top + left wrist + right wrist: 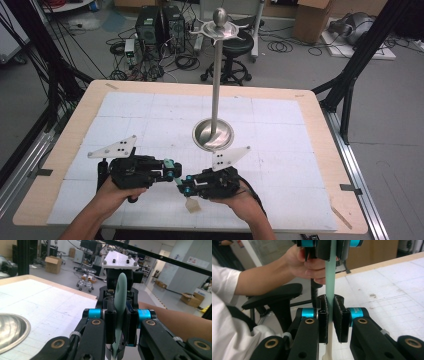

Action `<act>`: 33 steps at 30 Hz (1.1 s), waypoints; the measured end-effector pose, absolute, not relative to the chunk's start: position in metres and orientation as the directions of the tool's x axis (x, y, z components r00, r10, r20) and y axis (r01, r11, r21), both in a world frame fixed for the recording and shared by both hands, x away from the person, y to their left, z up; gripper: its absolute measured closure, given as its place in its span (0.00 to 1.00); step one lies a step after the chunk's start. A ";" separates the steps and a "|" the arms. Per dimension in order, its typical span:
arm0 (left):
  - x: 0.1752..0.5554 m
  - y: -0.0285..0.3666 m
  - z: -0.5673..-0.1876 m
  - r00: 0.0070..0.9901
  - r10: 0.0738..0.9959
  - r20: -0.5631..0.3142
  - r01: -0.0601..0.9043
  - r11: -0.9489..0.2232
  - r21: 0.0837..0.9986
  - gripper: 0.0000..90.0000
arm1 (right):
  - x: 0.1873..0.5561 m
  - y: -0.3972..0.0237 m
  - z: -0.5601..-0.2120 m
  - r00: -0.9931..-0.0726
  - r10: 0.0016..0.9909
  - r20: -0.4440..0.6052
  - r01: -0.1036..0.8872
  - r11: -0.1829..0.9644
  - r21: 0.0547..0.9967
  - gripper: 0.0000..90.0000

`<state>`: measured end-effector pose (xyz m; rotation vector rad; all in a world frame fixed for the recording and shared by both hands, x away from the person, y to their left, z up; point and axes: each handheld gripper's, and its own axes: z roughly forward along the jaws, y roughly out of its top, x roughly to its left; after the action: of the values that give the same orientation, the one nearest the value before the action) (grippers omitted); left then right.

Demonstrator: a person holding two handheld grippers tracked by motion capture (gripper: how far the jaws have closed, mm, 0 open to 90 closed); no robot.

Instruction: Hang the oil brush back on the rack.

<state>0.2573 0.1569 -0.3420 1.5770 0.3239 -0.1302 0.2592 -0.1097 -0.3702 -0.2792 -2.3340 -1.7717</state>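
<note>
The fingers of the left gripper (117, 325) are closed flat against a thin mint-green strip (119, 310), which stands up between the pads and ends in a rounded tip. The fingers of the right gripper (331, 320) hold the same strip lower down, their pads pressed on both of its faces; its lower end is cream-coloured. Only the right gripper was given no earlier picture to compare. In the high view the two grippers meet nose to nose above the near edge of the worktop (310, 150), with the strip spanning the short gap between them. The worktop is a wooden board covered with white gridded sheets. At its middle stands a metal stand (215, 100), a tall pole rising from a round dish base. Beyond lie a grey floor, tangled cables, a black stool (235, 52) and cardboard boxes.
</note>
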 end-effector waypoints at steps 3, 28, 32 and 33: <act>0.263 0.161 -0.342 0.917 0.196 -0.347 0.347 0.032 0.937 0.56 | 0.260 -0.111 -0.371 -0.958 0.079 0.275 0.287 0.255 0.924 0.93; 0.256 0.228 -0.385 0.844 0.484 -0.233 0.246 0.037 0.968 0.20 | 0.306 -0.142 -0.303 -0.894 0.401 0.201 0.240 0.048 0.970 0.93; 0.257 0.228 -0.387 0.843 0.485 -0.234 0.253 0.026 0.967 0.20 | 0.314 -0.145 -0.283 -0.887 0.423 0.185 0.219 0.034 0.975 0.93; 0.257 0.228 -0.387 0.842 0.489 -0.229 0.251 0.021 0.968 0.20 | 0.316 -0.146 -0.279 -0.885 0.429 0.183 0.215 0.027 0.976 0.93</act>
<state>0.2566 0.2279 -0.3869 1.5678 0.6023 0.2024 0.3159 -0.1458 -0.2785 -0.7498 -2.3602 -2.1875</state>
